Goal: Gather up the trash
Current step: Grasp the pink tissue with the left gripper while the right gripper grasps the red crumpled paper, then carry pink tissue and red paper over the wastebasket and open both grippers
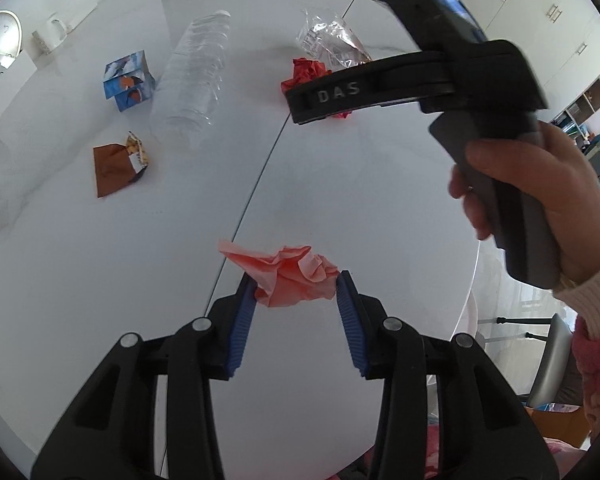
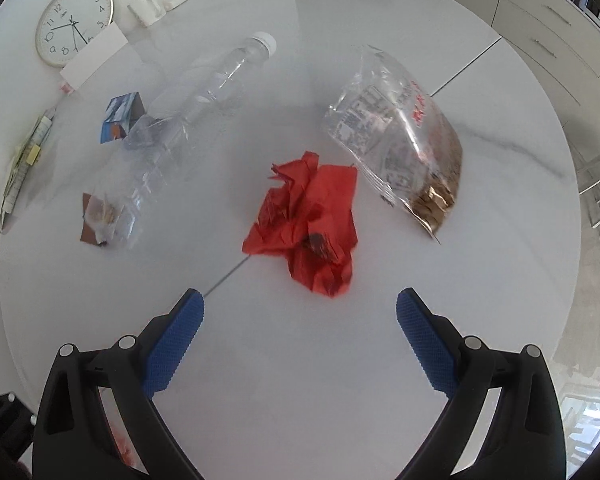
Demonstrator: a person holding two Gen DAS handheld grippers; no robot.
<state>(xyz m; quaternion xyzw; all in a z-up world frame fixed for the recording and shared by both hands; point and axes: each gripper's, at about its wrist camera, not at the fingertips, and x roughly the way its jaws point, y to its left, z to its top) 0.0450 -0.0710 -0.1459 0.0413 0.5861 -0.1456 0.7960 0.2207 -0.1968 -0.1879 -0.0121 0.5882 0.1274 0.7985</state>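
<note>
My left gripper (image 1: pixel 296 280) is shut on a crumpled pink paper (image 1: pixel 288 272), which is pinched between the blue pads over the white round table (image 1: pixel 320 184). My right gripper (image 2: pixel 300 295) is open and hovers just short of a crumpled red paper (image 2: pixel 312 220), with nothing between its fingers. In the left wrist view, a person's hand (image 1: pixel 540 200) holds the right gripper's handle, and one black finger reaches across the red paper (image 1: pixel 308 72).
A clear plastic bottle (image 2: pixel 204 92) lies left of the red paper. A clear bag with brown crumbs (image 2: pixel 400 140) lies to its right. A small blue printed box (image 2: pixel 122 118) and a brown wrapper (image 2: pixel 100 220) sit further left. A wall clock (image 2: pixel 74 24) leans at the back.
</note>
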